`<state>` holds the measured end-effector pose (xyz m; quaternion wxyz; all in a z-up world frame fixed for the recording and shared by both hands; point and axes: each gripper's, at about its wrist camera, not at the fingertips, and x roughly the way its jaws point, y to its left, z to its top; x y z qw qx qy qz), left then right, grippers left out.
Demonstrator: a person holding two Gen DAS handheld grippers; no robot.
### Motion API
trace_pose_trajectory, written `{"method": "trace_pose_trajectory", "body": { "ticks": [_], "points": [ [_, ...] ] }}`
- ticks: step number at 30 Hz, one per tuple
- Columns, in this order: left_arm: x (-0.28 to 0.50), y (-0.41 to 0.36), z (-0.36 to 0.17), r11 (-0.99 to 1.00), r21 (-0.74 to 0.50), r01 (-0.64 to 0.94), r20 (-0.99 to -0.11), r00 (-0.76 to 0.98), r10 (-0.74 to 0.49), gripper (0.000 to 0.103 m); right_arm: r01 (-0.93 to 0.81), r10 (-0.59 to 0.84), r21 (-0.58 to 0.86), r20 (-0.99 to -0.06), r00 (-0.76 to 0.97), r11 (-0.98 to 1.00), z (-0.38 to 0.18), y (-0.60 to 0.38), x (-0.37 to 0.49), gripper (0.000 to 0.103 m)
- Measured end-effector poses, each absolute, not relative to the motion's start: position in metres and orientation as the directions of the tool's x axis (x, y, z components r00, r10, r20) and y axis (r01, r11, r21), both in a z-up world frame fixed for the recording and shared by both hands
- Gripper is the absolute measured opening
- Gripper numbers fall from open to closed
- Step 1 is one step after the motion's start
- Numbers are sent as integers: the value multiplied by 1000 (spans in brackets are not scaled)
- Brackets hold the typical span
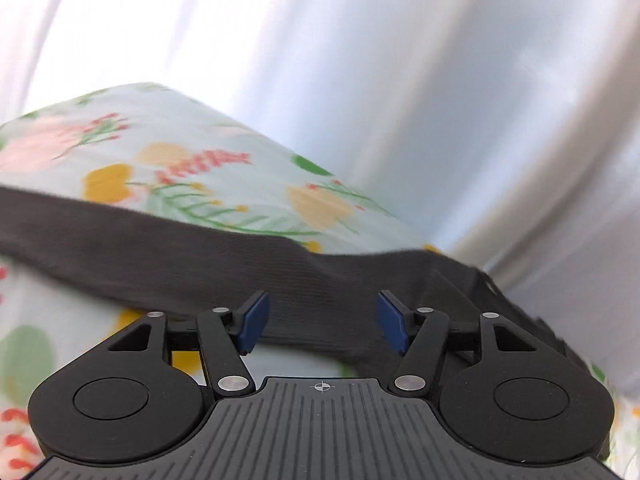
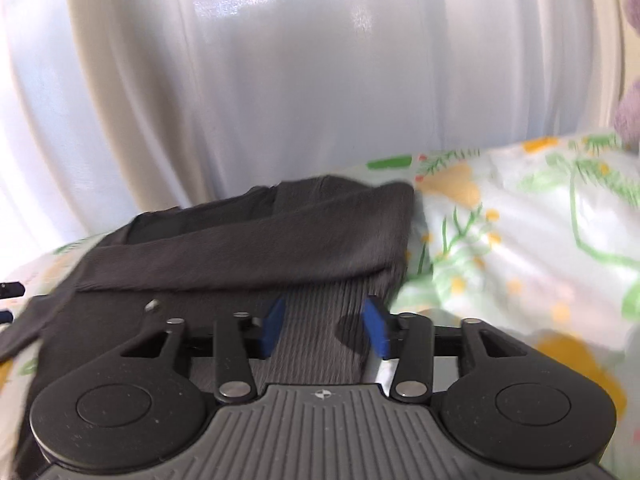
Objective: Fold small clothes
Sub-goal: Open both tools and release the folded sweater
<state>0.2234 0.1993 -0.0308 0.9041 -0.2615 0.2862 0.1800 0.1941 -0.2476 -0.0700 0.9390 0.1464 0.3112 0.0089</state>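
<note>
Currently the dark grey ribbed garment (image 2: 248, 240) is lying on the floral bedsheet (image 2: 520, 240), with pale curtains (image 2: 280, 80) hanging behind. In the right wrist view one fold is looking done: an upper layer is lying doubled back over the lower layer, its folded edge running across just ahead of the right gripper (image 2: 326, 326). The right jaws are standing apart with ribbed fabric showing between the blue pads (image 2: 376, 330); they are not pinching anything, and whether the pads are touching the cloth cannot be told.

In the left wrist view the same garment (image 1: 200, 264) is stretching as a dark band across the sheet (image 1: 180, 168), trailing off toward the right edge. The left gripper (image 1: 322, 322) is hovering at the near edge of that band, jaws wide, nothing held between its pads (image 1: 252, 326).

Judgement: the task is sitting somewhere in the middle. A first fold appears placed; the piece is still reading long and loose, with a thin strap or sleeve end (image 2: 36, 320) straggling at the left. Remaining, probably: tucking that end in, folding once more into a compact shape, smoothing. Both views are blurring slightly, so finer edges are not being resolved.
</note>
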Motion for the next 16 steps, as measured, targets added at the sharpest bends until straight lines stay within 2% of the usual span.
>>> {"method": "trace_pose_trajectory", "body": {
  "ticks": [3, 8, 10, 14, 16],
  "points": [
    [184, 261, -40, 654, -440, -615, -626, 732, 268, 63, 80, 157, 346, -606, 780, 935, -76, -249, 168, 53],
    [152, 334, -63, 442, -507, -740, -683, 658, 317, 44, 73, 178, 351, -630, 755, 934, -76, -245, 158, 53],
    [146, 353, -72, 382, -551, -742, -683, 664, 303, 37, 67, 182, 356, -622, 762, 932, -72, -242, 160, 53],
    [144, 379, -83, 279, -644, -713, -642, 701, 310, 32, 42, 218, 384, -607, 764, 922, -66, -233, 165, 53],
    [139, 387, -88, 208, -690, -693, -622, 715, 318, 27, 21, 230, 377, -606, 762, 926, -63, -226, 167, 53]
  ]
}}
